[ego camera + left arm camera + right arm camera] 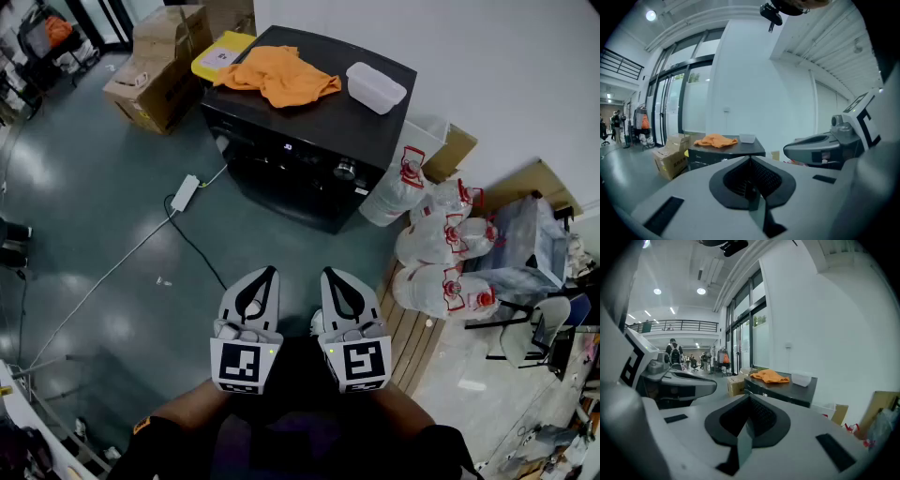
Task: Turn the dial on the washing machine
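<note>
- Both claws sit at the bottom centre of the head view, side by side and apart: the left claw (266, 275) and the right claw (330, 275). Each has its jaws pressed together with nothing between them.
- Each claw's own view shows the same, with the jaw tips meeting in a single seam.
- Well above the claws in the frame, the black washing machine (314, 131) stands on the floor against the white wall, touched by neither claw.
- The dial (345, 170) is a small round knob on the machine's front panel, toward its right end. Its marking is too small to read.
- An orange cloth (281, 75) and a clear plastic container (375, 86) lie on the machine's lid.
- In the gripper views the machine is distant, and the dial cannot be picked out there.
- Cardboard boxes (164, 66) stand at upper left, and tied plastic bags (441, 244) are piled at right.
- The person's forearms are cut off by the bottom edge.
</note>
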